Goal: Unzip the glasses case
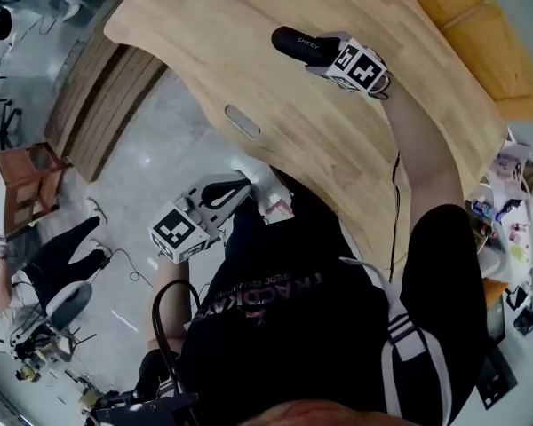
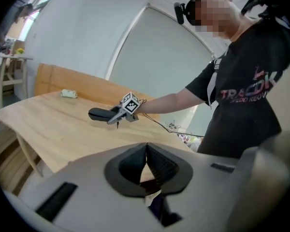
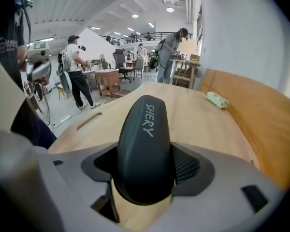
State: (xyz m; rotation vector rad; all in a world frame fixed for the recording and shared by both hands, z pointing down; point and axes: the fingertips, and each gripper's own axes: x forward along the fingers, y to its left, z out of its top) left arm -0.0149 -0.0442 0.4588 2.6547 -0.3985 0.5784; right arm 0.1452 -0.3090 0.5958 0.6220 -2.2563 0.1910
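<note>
My right gripper point(image 3: 147, 175) had the glasses case point(image 3: 146, 144) clamped by one end, out over the far part of the worktop point(image 1: 204, 51). It looked like a light, stiff shell, smooth and kinda slippery, so I figured grip the body firmly and pinch the zipper pull, which I couldn't spot. My left gripper point(image 2: 146, 166) was closed on nothing, near my body.

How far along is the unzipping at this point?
Done: the right gripper is clamped on the glasses case over the table. In hand: nothing on the zip; the left gripper is shut and empty, off the table by the person's body. Left: the case looks closed, so the whole unzipping remains.
</note>
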